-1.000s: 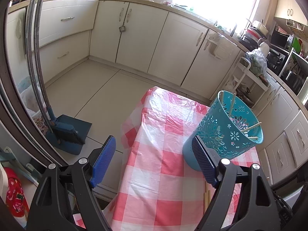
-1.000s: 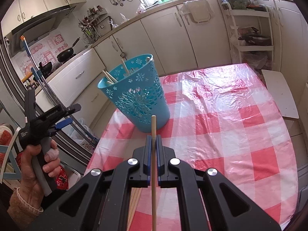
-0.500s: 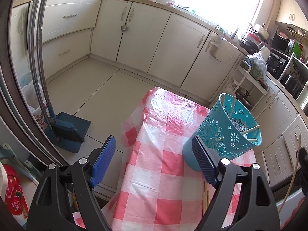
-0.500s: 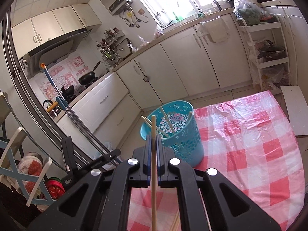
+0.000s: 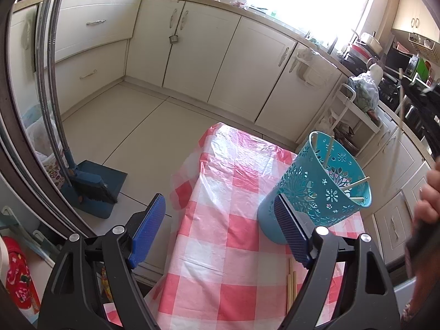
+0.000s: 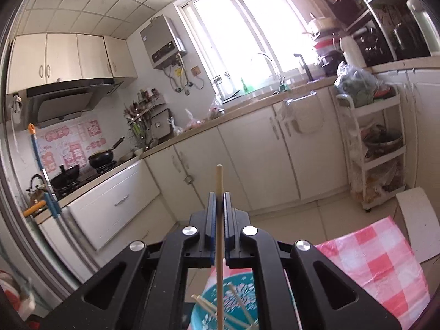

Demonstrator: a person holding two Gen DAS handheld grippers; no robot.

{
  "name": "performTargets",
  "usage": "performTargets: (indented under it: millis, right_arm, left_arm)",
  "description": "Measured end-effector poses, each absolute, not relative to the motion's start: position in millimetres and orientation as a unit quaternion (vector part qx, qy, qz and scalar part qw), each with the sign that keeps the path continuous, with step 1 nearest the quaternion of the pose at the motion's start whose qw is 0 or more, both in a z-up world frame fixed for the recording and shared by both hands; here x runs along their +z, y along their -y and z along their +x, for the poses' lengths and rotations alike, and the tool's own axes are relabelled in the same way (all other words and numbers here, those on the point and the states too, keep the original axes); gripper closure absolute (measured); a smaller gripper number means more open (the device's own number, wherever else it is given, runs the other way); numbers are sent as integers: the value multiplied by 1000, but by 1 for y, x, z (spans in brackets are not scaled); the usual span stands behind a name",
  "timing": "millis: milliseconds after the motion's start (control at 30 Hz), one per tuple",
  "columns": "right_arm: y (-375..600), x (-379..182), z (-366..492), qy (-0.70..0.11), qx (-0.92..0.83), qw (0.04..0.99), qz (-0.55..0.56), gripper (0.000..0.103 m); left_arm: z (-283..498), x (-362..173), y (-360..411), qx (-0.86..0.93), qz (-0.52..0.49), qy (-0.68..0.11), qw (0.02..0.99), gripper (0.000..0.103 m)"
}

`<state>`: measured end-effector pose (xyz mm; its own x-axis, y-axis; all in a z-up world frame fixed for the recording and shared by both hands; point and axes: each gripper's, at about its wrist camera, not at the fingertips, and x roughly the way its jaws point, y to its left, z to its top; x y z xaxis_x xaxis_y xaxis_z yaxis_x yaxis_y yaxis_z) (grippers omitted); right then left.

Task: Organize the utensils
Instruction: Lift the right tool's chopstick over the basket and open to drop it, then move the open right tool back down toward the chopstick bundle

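The right gripper (image 6: 219, 202) is clenched on a single chopstick (image 6: 219, 181). The stick runs straight along the line of the two fingers: its blunt top pokes out just past the tips, and the rest of its length passes back between the arms and hangs down below the gripper. Directly beneath it, at the bottom edge of the right wrist view, sits the blue basket (image 6: 242, 288) with its open mouth facing up; several chopsticks already lean inside it. The lower end of the held stick appears to lie over that mouth, though the tip itself is cut off by the edge of the view, so whether it is inside the rim cannot be told.

That is the relation the next move hangs on: the stick's long axis is close to upright and the basket lies straight below, so lowering it along its own length and letting go looks like the step in hand.

The left gripper (image 5: 220, 225) is released, its blue pads wide apart and holding nothing. The basket (image 5: 316, 187) stands just beyond its right finger on the checked tablecloth (image 5: 225, 233), tilted in this view. More loose chopsticks (image 5: 291, 283) lie on the cloth close under that same finger, nearer to the left hand than to the right.
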<state>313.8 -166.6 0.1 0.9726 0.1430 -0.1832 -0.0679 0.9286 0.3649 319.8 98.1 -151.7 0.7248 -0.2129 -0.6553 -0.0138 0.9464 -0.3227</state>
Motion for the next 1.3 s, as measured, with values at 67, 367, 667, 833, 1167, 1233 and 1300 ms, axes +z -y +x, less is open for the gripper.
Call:
performTargets:
  millis: [67, 367, 667, 833, 1167, 1233, 1300]
  right_arm:
    - [158, -6, 323, -96, 30, 982, 158, 98]
    - [126, -47, 320, -119, 12, 991, 53, 96]
    - [134, -65, 270, -144, 27, 988, 42, 82]
    - [149, -74, 234, -166, 25, 984, 59, 78]
    - [160, -134, 191, -274, 16, 959, 68, 73]
    - [162, -148, 188, -297, 13, 952, 69, 73]
    - [163, -159, 183, -313, 10, 947, 72, 73]
  left_arm:
    - [321, -152, -96, -57, -152, -368, 915, 26]
    - [324, -152, -95, -60, -145, -371, 915, 26]
    - [322, -151, -109, -57, -164, -370, 913, 26]
    - [321, -149, -112, -58, -170, -369, 912, 26]
    - [320, -149, -110, -60, -170, -370, 911, 26]
    - [320, -150, -110, -59, -171, -371, 911, 26]
    - [320, -150, -111, -59, -171, -372, 911, 26]
